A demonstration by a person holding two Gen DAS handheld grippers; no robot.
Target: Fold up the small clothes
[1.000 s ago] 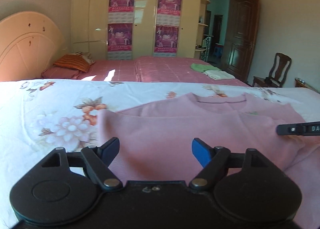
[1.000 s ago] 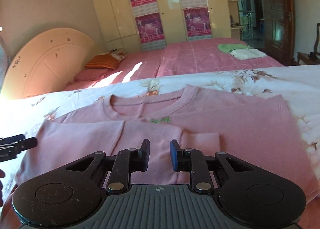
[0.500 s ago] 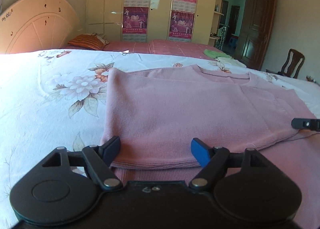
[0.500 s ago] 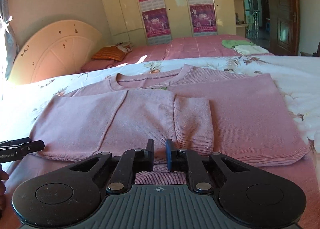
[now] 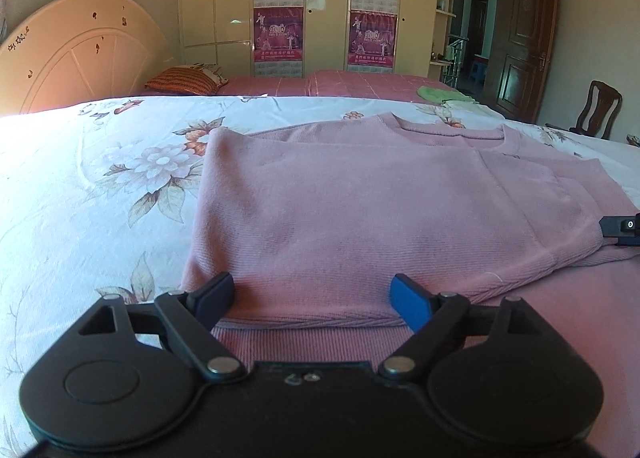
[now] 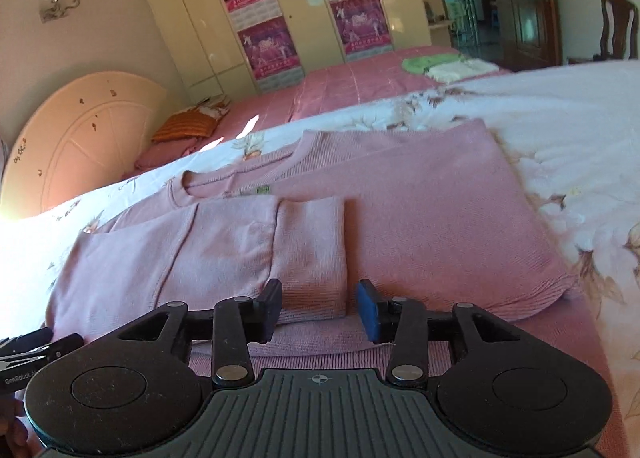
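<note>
As it lies part-folded, pink sweater (image 6: 420,217), before both parted hand-held grippers

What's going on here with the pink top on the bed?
A person is folding a pink sweater laid on a flowered bedsheet, using a hand-held gripper in each hand. One side and its sleeve are already folded across the front. The right hand-held gripper has just been opening, with the sleeve cuff between its jaws but not pinched. The left hand-held gripper hangs open over the folded edge.
</note>
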